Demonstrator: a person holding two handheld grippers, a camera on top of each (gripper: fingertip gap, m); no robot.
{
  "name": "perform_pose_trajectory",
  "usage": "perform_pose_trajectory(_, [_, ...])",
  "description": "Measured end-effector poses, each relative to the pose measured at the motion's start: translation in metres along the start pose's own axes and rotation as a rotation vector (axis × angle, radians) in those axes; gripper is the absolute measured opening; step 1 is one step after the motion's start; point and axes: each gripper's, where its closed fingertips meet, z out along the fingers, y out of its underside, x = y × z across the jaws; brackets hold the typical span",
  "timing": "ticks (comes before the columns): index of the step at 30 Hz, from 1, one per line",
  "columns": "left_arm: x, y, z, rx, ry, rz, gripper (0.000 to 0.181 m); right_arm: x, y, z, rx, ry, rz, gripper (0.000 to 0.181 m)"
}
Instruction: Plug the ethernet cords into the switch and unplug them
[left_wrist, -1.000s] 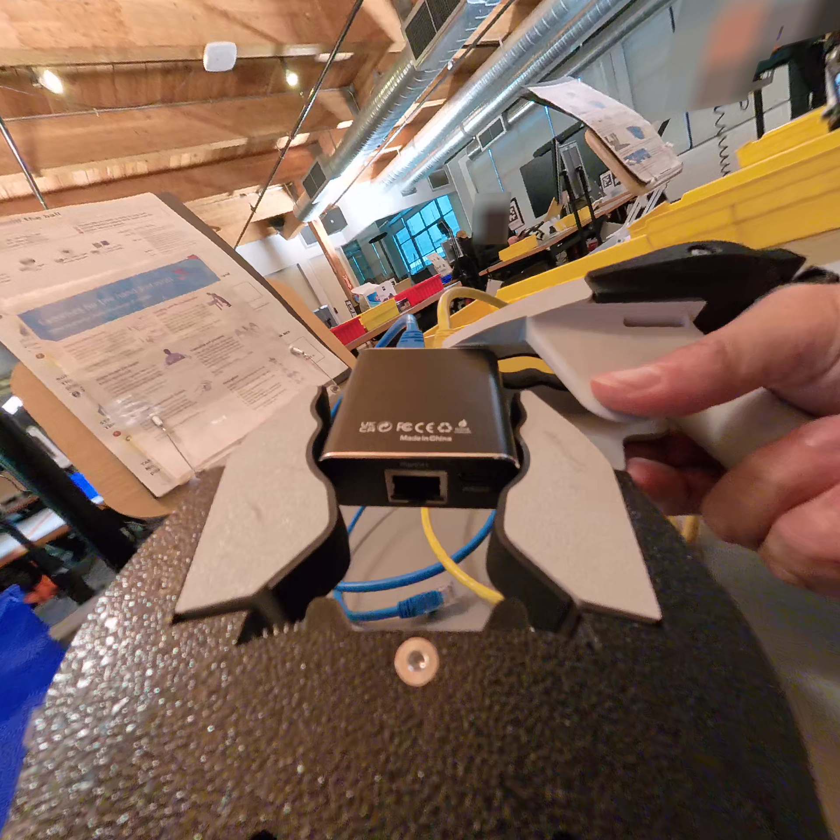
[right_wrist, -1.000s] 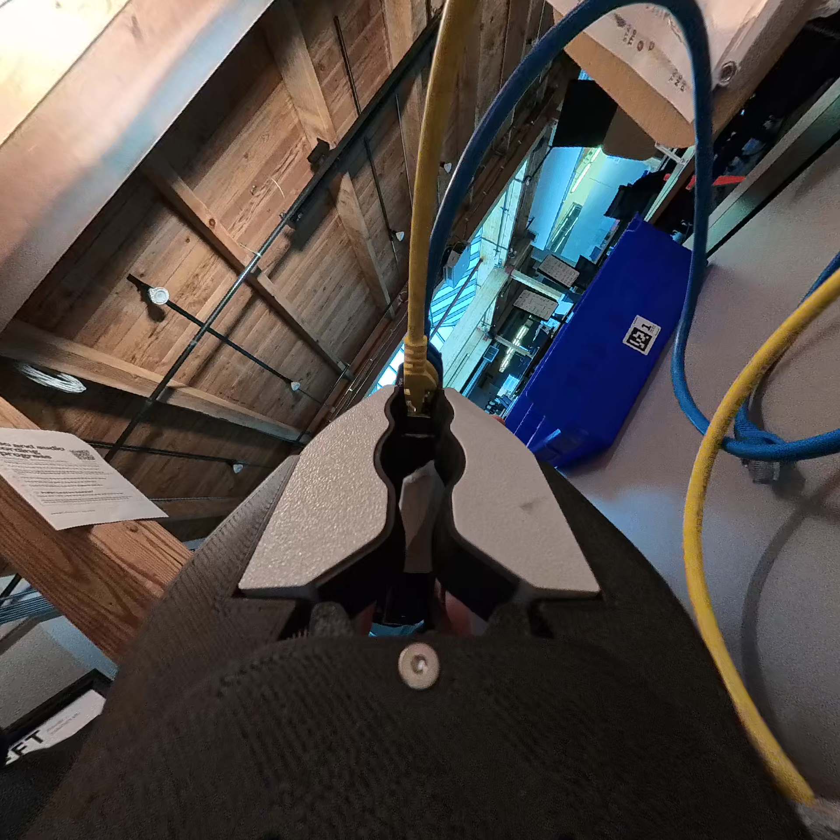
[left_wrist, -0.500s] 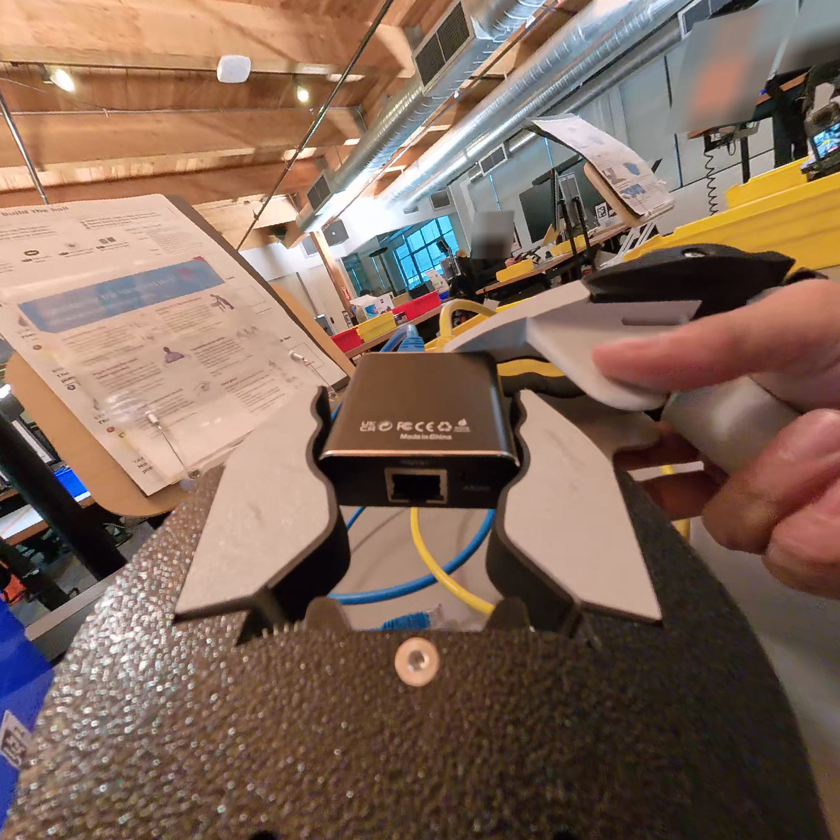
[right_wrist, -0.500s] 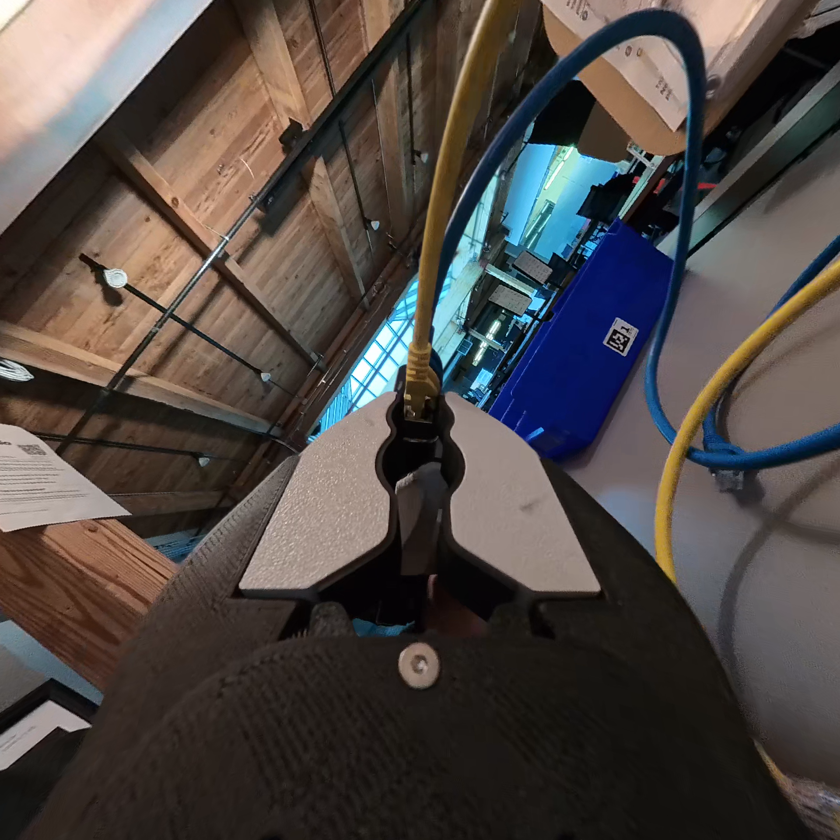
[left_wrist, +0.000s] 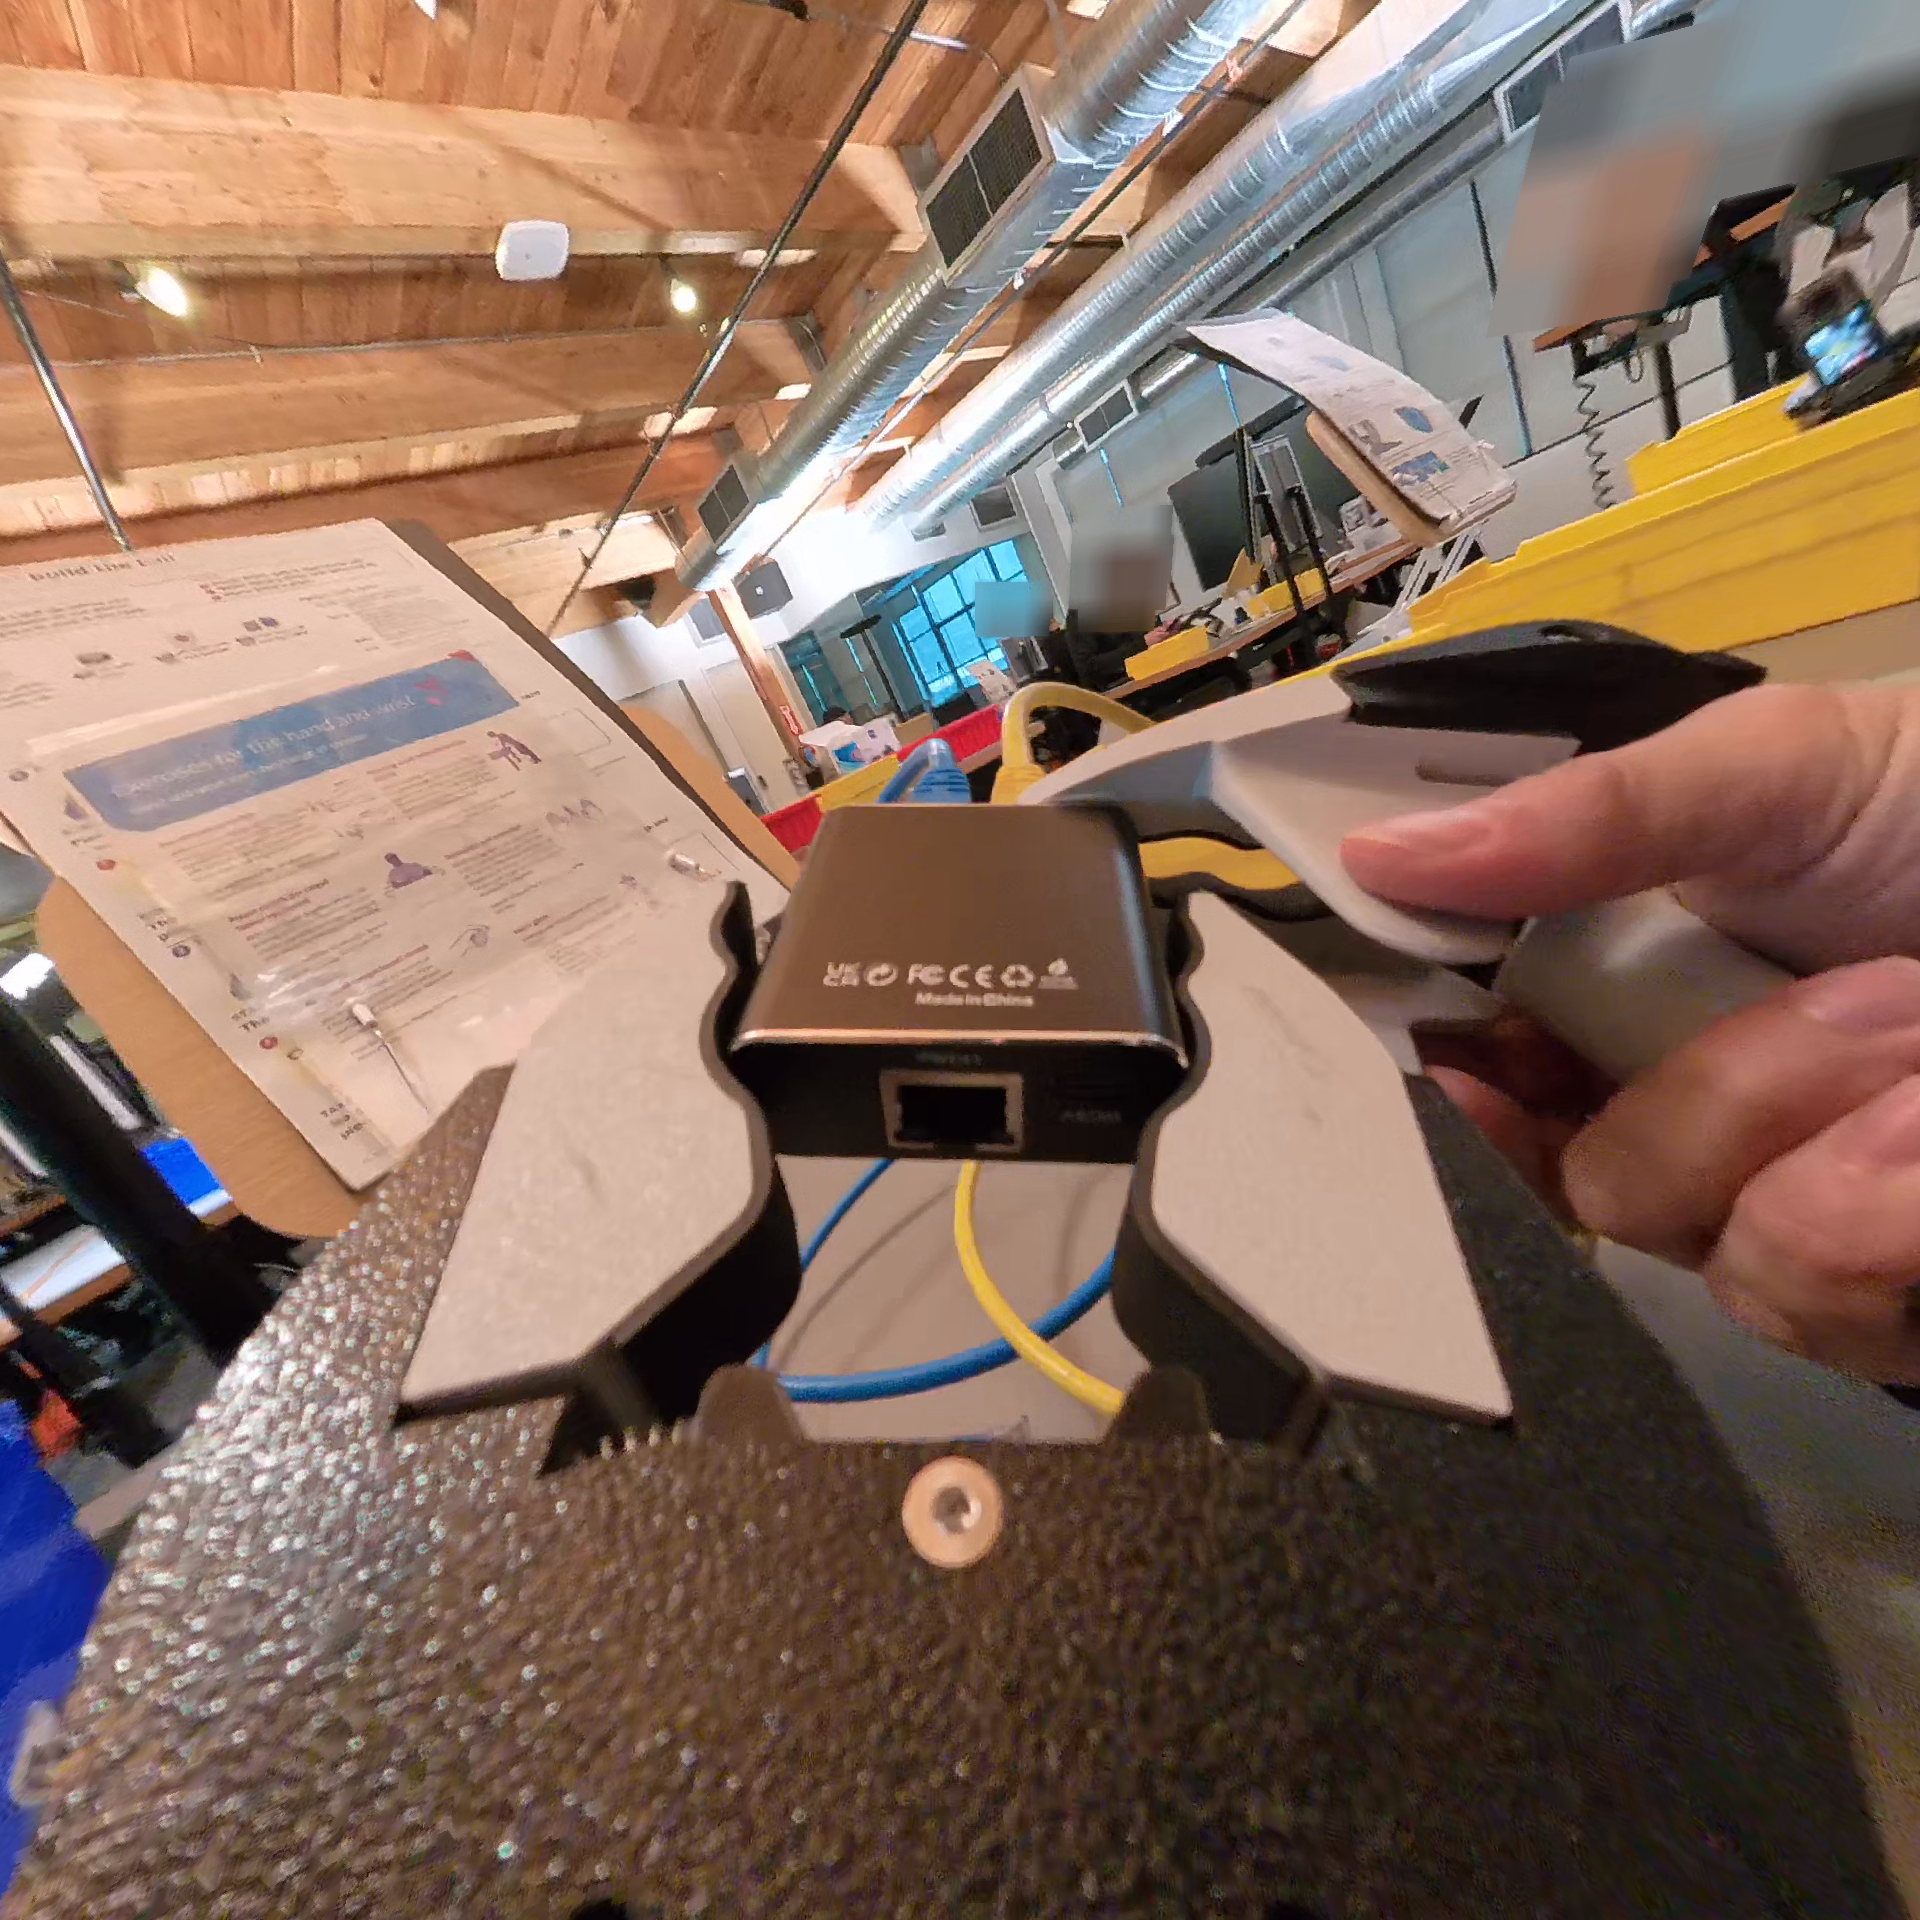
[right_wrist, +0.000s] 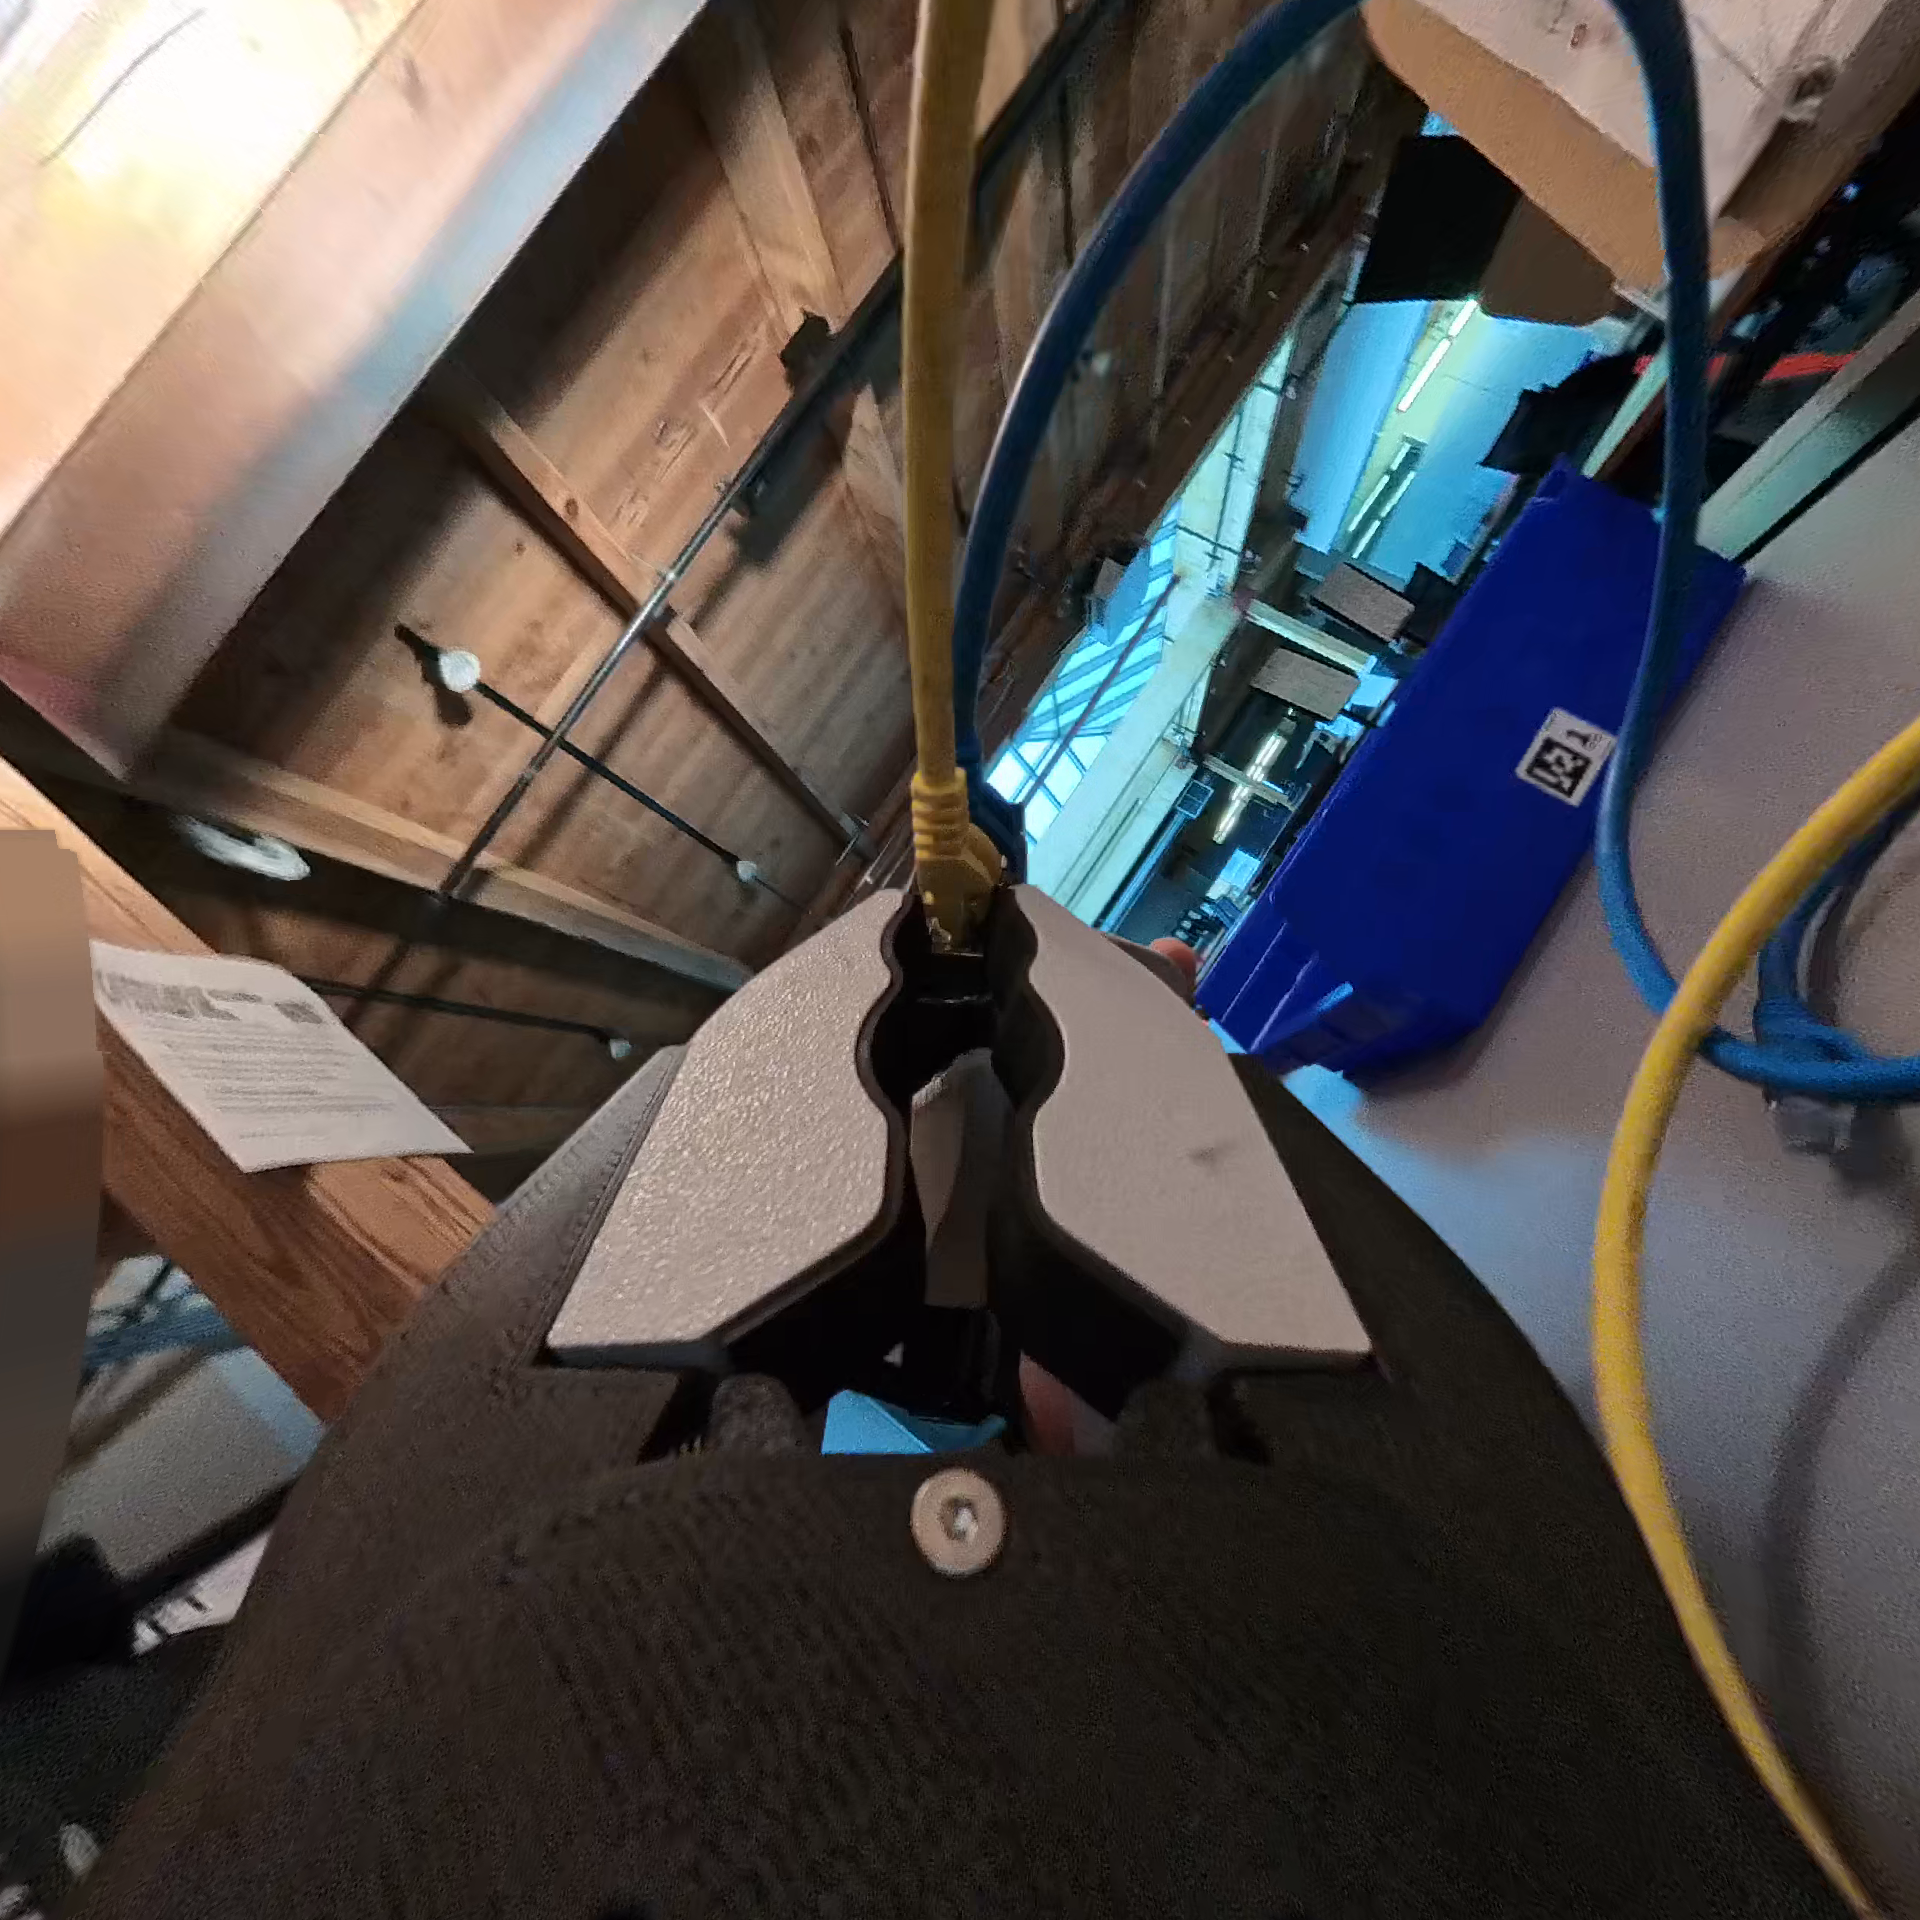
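**Q:** Where is the switch?

**A:** The switch (left_wrist: 961, 961), a small black box, sits clamped between the left gripper's (left_wrist: 961, 1049) fingers, held up off the table (right_wrist: 1475, 1195), its empty port facing the camera. At its far end a yellow cord (left_wrist: 1060, 717) and a blue cord (left_wrist: 930, 764) meet it; whether both are seated cannot be told.

**Q:** And the right gripper?

**A:** In its own view, the right gripper (right_wrist: 961, 935) is pressed together on the yellow plug (right_wrist: 951, 862), the cord rising straight from the tips. The left view shows it reaching in at the switch's far right corner, a hand (left_wrist: 1704, 997) squeezing its handle.

**Q:** How should the step go?

**A:** It looks like the yellow plug is being worked at its port. The pull or push should probably run straight along the port, with the left gripper holding the switch steady. If unplugging, the latch likely needs pressing first.

**Q:** Anything in the way?

**A:** Loops of both cords droop under the switch and across the table and could snag. An instruction sheet (left_wrist: 312, 831) on a board stands left, and a blue bin (right_wrist: 1455, 852) sits at the table's edge, both clear of the work.
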Motion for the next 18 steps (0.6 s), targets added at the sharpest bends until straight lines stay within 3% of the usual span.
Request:
perform_pose_trajectory(4, [-0.004,-0.004,0.0,-0.004,-0.063,0.084,0.075,-0.002,-0.001,0.003,-0.006,-0.029,-0.024,0.012])
perform_pose_trajectory(9, [-0.006,0.001,0.0,-0.024,-0.056,-0.004,0.075,0.004,-0.001,0.005,-0.001,-0.019,-0.022,0.012])
perform_pose_trajectory(12, [-0.007,0.002,0.0,-0.035,-0.055,0.049,0.075,0.005,-0.001,0.006,-0.007,-0.024,-0.008,0.012])
perform_pose_trajectory(15, [-0.004,0.004,0.003,-0.024,-0.001,-0.143,0.075,0.008,-0.002,0.003,-0.007,0.001,-0.03,0.013])
perform_pose_trajectory(18, [-0.006,0.005,0.003,-0.045,-0.044,-0.029,0.075,0.008,-0.003,0.004,-0.017,0.012,-0.031,0.013])
